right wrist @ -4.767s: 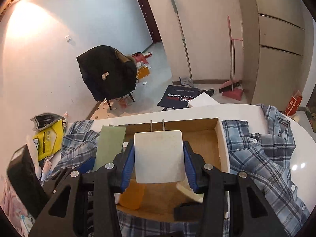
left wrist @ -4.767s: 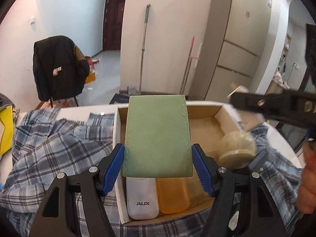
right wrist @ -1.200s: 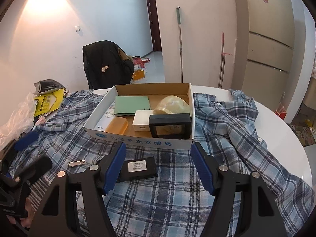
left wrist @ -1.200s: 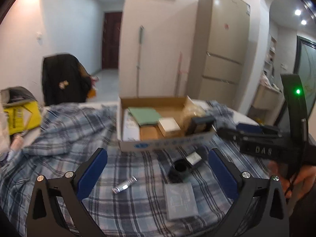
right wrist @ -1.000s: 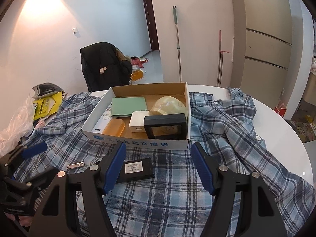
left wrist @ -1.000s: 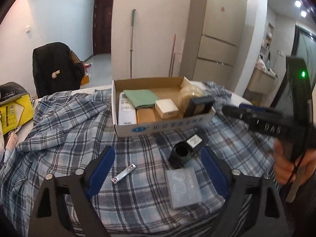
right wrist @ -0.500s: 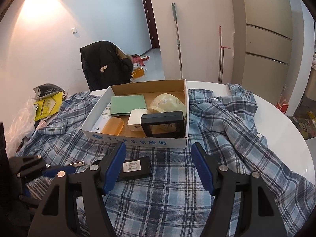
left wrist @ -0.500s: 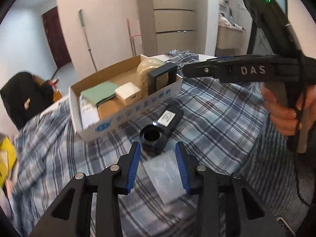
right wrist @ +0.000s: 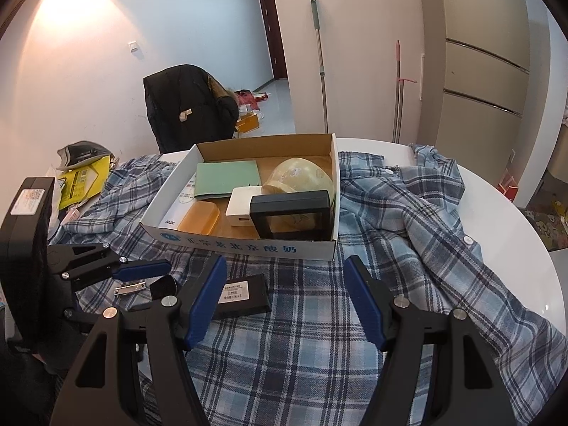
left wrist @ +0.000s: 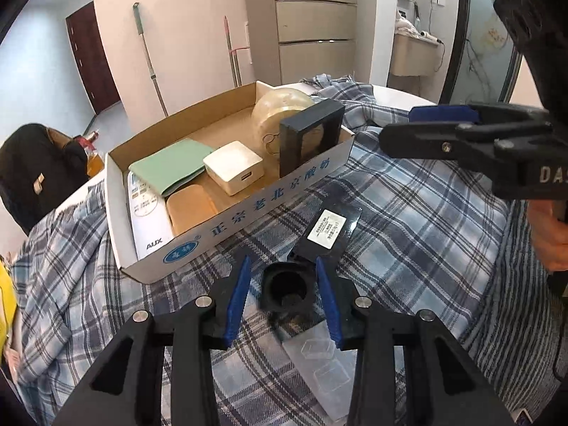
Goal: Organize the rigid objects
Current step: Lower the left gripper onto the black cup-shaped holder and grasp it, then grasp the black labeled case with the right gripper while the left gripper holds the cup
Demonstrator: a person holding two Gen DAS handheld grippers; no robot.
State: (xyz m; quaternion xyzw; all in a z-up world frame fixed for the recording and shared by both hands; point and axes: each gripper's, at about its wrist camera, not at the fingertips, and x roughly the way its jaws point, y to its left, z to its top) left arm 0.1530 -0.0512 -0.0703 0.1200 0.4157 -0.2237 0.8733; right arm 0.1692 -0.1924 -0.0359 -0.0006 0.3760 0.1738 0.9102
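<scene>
The left gripper (left wrist: 282,296), jaws narrow and just widening slightly, brackets a hollow black cup (left wrist: 287,289) on plaid cloth (left wrist: 408,220); earlier it hovered wide. The right gripper (right wrist: 284,298) gapes empty. Beyond, the cardboard box (left wrist: 248,209).

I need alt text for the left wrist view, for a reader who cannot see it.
The left gripper, fingers apart, straddles a black cup-shaped object on a plaid shirt. Behind it stands a cardboard box of items; the right gripper is at right.
</scene>
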